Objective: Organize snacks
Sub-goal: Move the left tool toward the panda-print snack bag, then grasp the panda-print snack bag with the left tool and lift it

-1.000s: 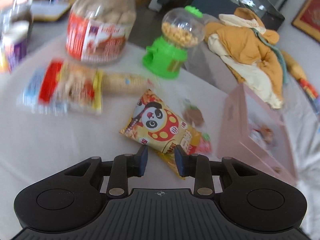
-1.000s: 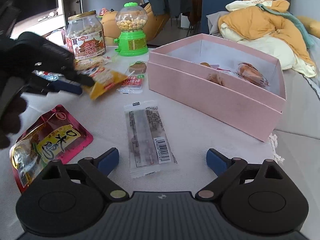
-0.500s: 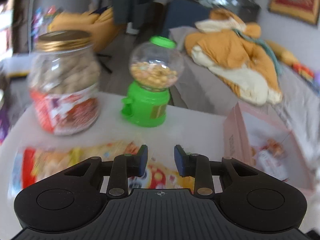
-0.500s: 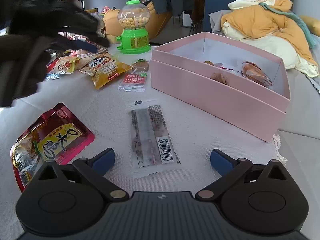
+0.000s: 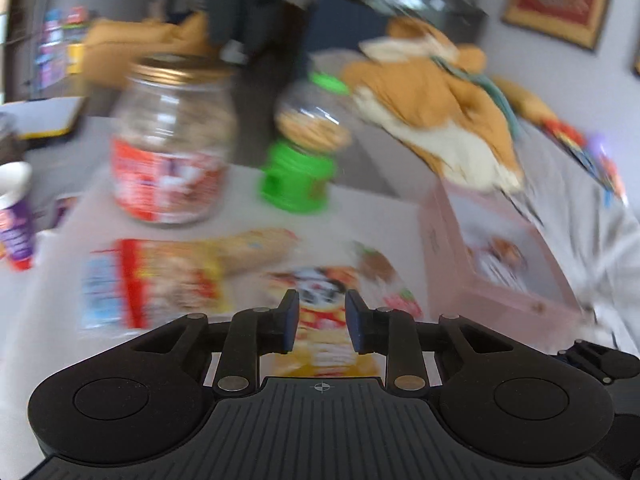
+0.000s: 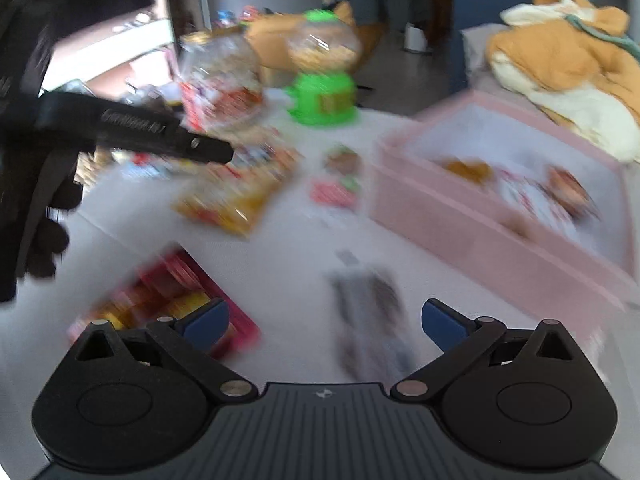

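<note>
Left wrist view is motion-blurred: the left gripper (image 5: pixel 318 326) hovers above the table (image 5: pixel 48 320) with its blue-padded fingers (image 5: pixel 289 326) set narrowly apart and nothing between them. Seen through that gap lies the panda snack packet (image 5: pixel 320 308), a yellow-and-red pouch flat on the white surface, just left of the pink box (image 5: pixel 444 264). Farther left of the pink box lies a longer red and yellow biscuit bag (image 5: pixel 160 280). Behind that bag, away from the box, stand the gold-lidded glass jar (image 5: pixel 172 140) and the green candy dispenser (image 5: pixel 304 156). A small red-and-green sweet packet (image 5: pixel 396 300) lies between the panda packet and the box wall. Inside the box a few wrapped snacks show, too blurred to name.

From the right wrist camera, also smeared, the right gripper (image 6: pixel 324 322) is spread wide and holds nothing. Below it, near the front wall of the pink box (image 6: pixel 460 224), lies a clear wrapper with dark contents (image 6: pixel 368 312); well left of the box lies a red pouch (image 6: pixel 168 300), partly behind the left finger. The left gripper's dark body (image 6: pixel 132 130) reaches in from the left, its tip above the panda snack packet (image 6: pixel 236 196), which sits left of the box.
</note>
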`<state>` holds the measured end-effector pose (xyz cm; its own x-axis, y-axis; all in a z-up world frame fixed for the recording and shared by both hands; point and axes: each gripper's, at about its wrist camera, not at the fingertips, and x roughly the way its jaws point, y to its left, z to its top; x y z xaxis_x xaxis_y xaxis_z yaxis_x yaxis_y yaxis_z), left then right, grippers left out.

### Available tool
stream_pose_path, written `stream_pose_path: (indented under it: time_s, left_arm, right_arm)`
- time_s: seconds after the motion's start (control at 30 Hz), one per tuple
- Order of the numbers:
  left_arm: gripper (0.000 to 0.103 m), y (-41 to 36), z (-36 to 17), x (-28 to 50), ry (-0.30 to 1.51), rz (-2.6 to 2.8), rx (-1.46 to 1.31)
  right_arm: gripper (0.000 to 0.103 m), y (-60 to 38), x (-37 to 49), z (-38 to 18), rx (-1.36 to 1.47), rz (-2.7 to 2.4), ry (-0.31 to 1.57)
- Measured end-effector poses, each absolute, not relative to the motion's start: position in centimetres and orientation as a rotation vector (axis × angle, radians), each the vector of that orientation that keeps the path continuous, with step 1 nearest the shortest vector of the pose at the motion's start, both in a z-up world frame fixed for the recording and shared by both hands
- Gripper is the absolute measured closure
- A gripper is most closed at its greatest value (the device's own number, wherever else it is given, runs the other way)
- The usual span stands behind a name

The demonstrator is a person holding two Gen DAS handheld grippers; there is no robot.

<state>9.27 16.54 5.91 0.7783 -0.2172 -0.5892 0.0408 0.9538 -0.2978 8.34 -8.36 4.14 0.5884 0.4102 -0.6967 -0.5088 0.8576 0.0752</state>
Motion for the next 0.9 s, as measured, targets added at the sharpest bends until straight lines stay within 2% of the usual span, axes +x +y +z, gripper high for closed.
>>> stream_pose_path:
  time_s: [0.17,0.27,0.33,0.47,0.53,0.63,0.77,0.83,0.9]
  left_arm:
    - [0.074,16.3,6.3,9.0,0.673,-0.058,-0.188]
    - [0.074,13.7,6.2,9.7,0.660,-0.086,-0.110]
    - [0.069,11.4,5.8,10.7,0.666,-0.085,-0.019]
    - [0.071,7.2,3.7,12.8,0.753,-0.031,0.130]
    - [0.058,6.2,3.3,13.0,0.751,-0.026,0.163]
    - [0.048,5.1,3.2,13.1,0.768,-0.037,0.191]
    - [0.040,4.8,2.9,13.9,0.787,-0.056,0.195]
    - [0.030,4.8,2.9,13.9,0.787,-0.075,0.166]
    - [0.027,5.0,2.8,13.9,0.778,-0.089,0.137]
  right_arm:
    - [0.001,-5.6,10.2,5.5,-0.108,0.516,0.757]
    - [0.001,-5.6,9.5,4.8,-0.170,0.460,0.721]
    - [0.001,-6.6,8.8,4.0,-0.211,0.428,0.711]
    - [0.001,-9.9,8.0,2.7,-0.203,0.376,0.750]
    - [0.001,-11.5,7.9,2.3,-0.164,0.353,0.765]
    - [0.001,-13.4,7.9,1.7,-0.108,0.328,0.774]
    - [0.000,-14.3,7.7,1.1,-0.075,0.344,0.773]
    - [0.000,-14.1,7.6,0.9,-0.090,0.350,0.772]
    - [0.000,-13.8,7.6,0.9,-0.101,0.349,0.770]
